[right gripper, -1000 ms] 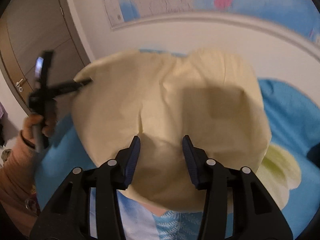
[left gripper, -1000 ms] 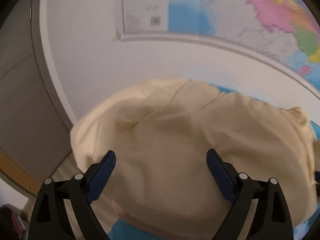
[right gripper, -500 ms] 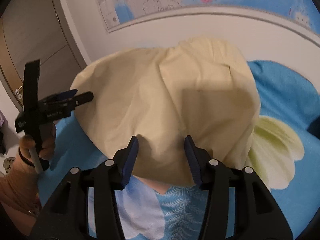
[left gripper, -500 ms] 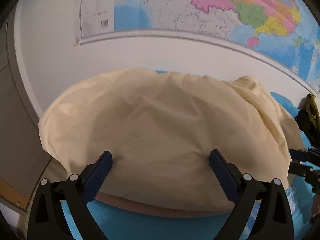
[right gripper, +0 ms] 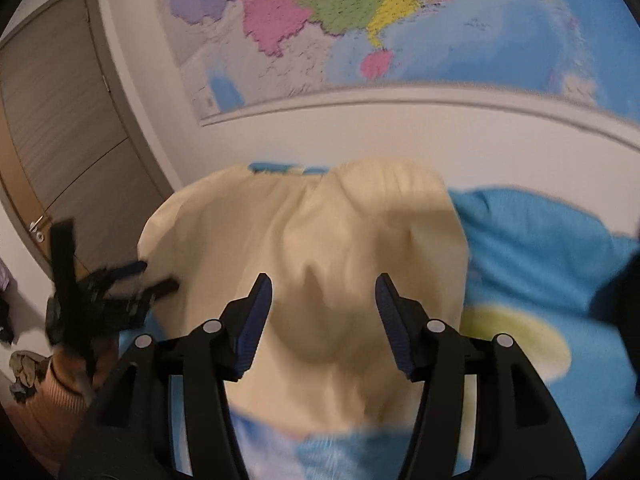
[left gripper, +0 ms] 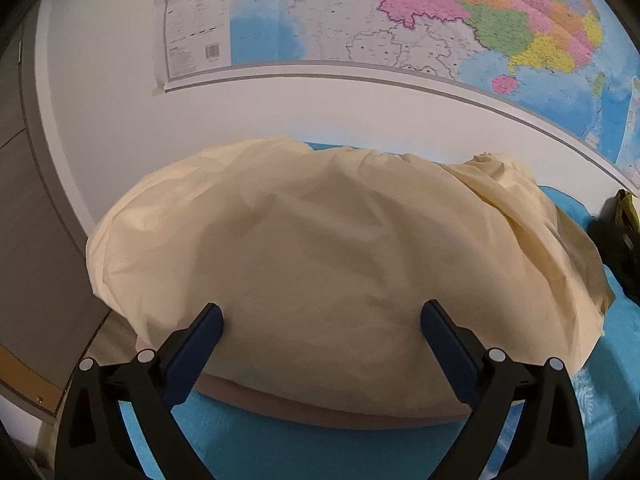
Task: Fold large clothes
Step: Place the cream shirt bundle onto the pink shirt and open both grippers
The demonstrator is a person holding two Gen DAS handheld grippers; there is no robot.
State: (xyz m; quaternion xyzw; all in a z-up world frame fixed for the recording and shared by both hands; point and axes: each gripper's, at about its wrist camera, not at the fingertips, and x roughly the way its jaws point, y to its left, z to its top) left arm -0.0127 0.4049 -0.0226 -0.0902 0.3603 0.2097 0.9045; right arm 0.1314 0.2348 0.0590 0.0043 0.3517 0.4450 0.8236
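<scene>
The pale cream cotton garment [left gripper: 340, 280] lies bunched on the blue patterned bed cover [left gripper: 304, 444]; left tool [left gripper: 322, 322] and right tool [right gripper: 323, 312] gape wide, empty; a shallow pinch risks catching one layer, skewing the fold.

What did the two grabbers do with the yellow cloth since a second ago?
The right gripper opened its jaws wider, and its view tilted up toward the wall map. The left gripper swung right, so the pale yellow garment now spreads across its whole view. Neither grabbed anything. The left gripper stayed open, and the garment stayed on the blue bedsheet.
</scene>
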